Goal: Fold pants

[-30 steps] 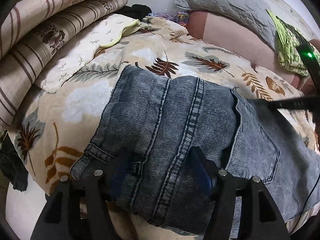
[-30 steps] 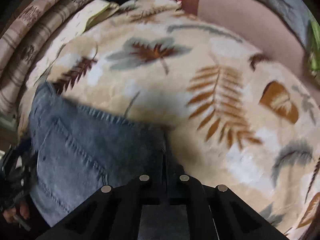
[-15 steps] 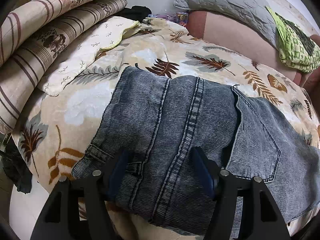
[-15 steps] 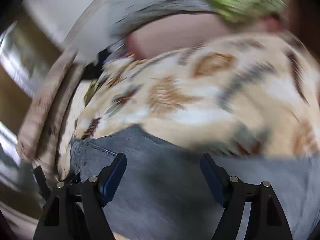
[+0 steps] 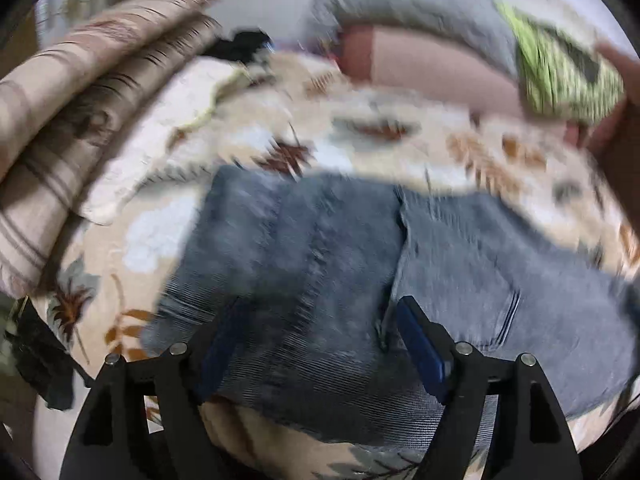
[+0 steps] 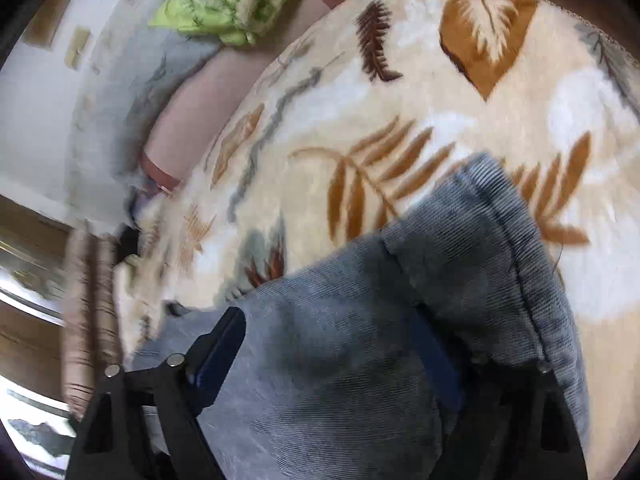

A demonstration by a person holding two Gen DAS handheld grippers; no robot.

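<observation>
Grey-blue denim pants lie folded on a bed covered by a cream leaf-print blanket. In the blurred left wrist view my left gripper is open, its blue-padded fingers spread over the near edge of the pants. In the right wrist view my right gripper is open and tilted, with the pants lying between its jaws. A bunched fold of denim covers its right finger.
Striped rolled bedding lies at the left. A white patterned cloth lies beside it. A grey pillow, a pink cushion and a green cloth sit at the back. A hand shows at the right edge.
My right gripper opened from shut, swung round and now sits over the pants with a fold over one finger. The left view shifted and blurred; its gripper stays open.
</observation>
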